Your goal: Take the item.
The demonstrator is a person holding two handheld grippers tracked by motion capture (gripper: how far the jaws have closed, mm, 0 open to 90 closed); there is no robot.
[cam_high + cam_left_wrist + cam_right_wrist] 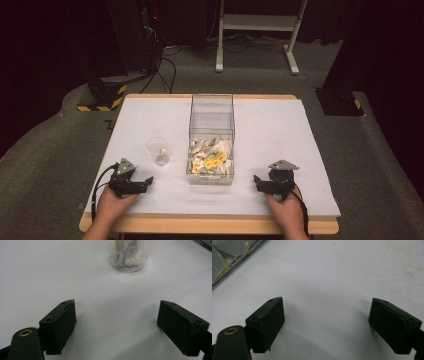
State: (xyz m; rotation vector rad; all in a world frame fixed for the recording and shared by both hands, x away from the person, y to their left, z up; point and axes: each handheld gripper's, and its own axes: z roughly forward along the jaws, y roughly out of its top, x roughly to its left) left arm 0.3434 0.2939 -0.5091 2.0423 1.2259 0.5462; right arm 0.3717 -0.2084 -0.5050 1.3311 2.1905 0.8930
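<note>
The clear plastic cup (158, 151) stands upright on the white table top (280, 130), left of the tall clear box (212, 140) and apart from it; in the left gripper view the cup (128, 255) shows a crumpled tea bag and a bit of yellow at its bottom. The box, open at the top, holds a heap of tea bags (211, 156), white sachets with yellow tags, piled toward its near end. From the cup outward, the left gripper (145, 182) lies nearest: it rests low on the table just toward the person and a little to the left, so the cup sits ahead of it and slightly to its right, and in its own view the cup stands straight ahead between the lines of the two jaws, well beyond their tips. Its jaws are spread wide with bare table between them. The right gripper (257, 181) rests on the far side of the box, near its front right corner, jaws likewise spread wide and holding nothing; the box edge with tea bags (222, 257) lies ahead and to its left. Judging from this, the right gripper is better placed for the heap, reaching up and leftward over the box wall, while the left is better placed for the cup.
</note>
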